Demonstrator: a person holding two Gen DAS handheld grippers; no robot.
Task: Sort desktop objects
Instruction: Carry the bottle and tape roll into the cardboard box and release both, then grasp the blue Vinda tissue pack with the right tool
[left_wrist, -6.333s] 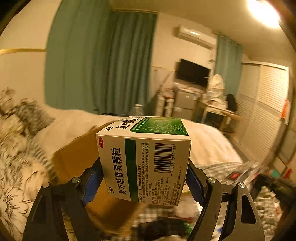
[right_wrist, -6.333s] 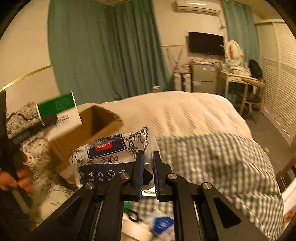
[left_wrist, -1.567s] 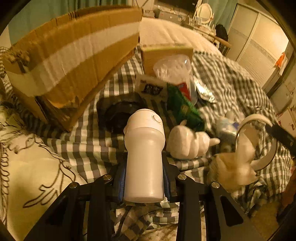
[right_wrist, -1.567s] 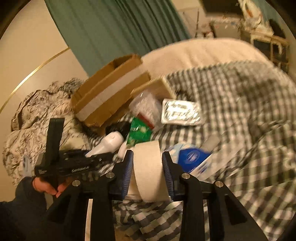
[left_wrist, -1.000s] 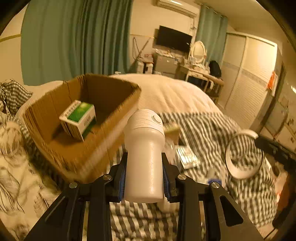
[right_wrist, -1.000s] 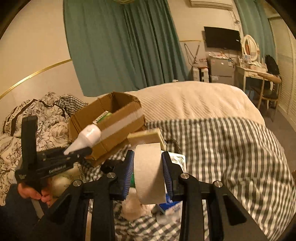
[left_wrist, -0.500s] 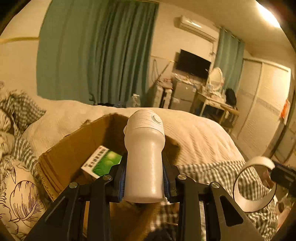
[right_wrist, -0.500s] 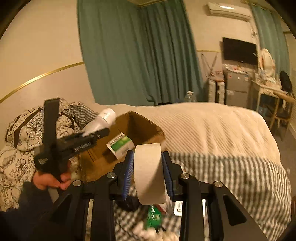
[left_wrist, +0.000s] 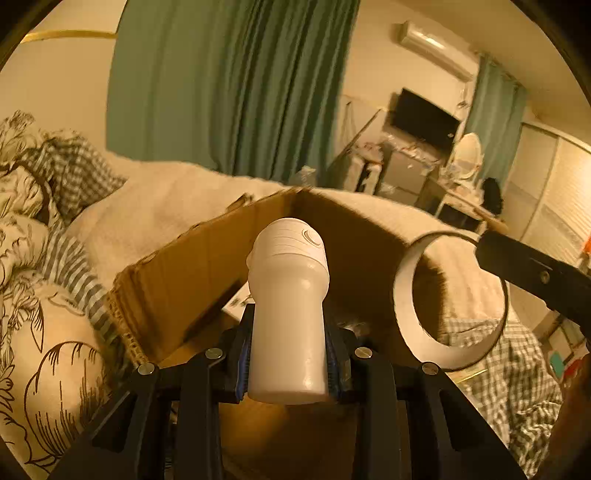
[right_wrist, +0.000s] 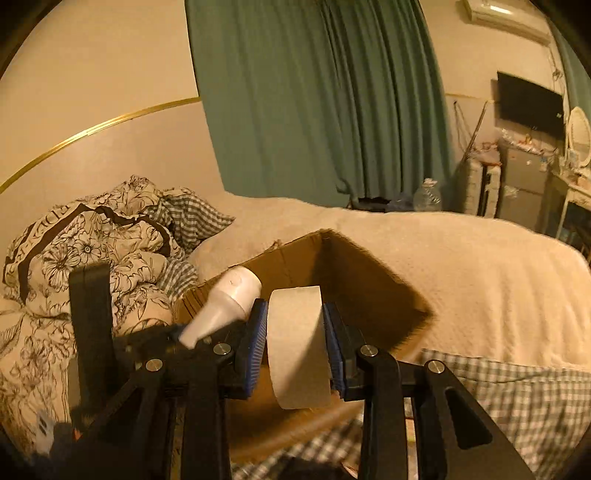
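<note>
Cardboard, brown and open-topped, fills the middle of both wrist views: the brown corrugated cardboard box (left_wrist: 192, 280) sits on the bed, and both loads hang at its near rim. The left gripper (left_wrist: 288, 354) is clamped on a smooth white plastic bottle with a ribbed cap (left_wrist: 288, 314), whose long axis runs straight out along the fingers toward twelve o'clock, cap first, over the box's hollow. The right gripper (right_wrist: 295, 347) is clamped on a wide roll of beige paper tape (right_wrist: 298, 343), gripped across its flat sides so the ring stands on edge — seen from the left wrist it hangs at about three o'clock of the bottle, beside the box's right wall.

The box's opening lies ahead of and below both grippers, at twelve o'clock. Judging by this, the left hand looks nearer the hollow, its bottle already past the rim, while the tape sits at the near wall.

No brand or writing can be read on bottle or tape; a pale box inside the carton is mostly hidden behind the bottle.
</note>
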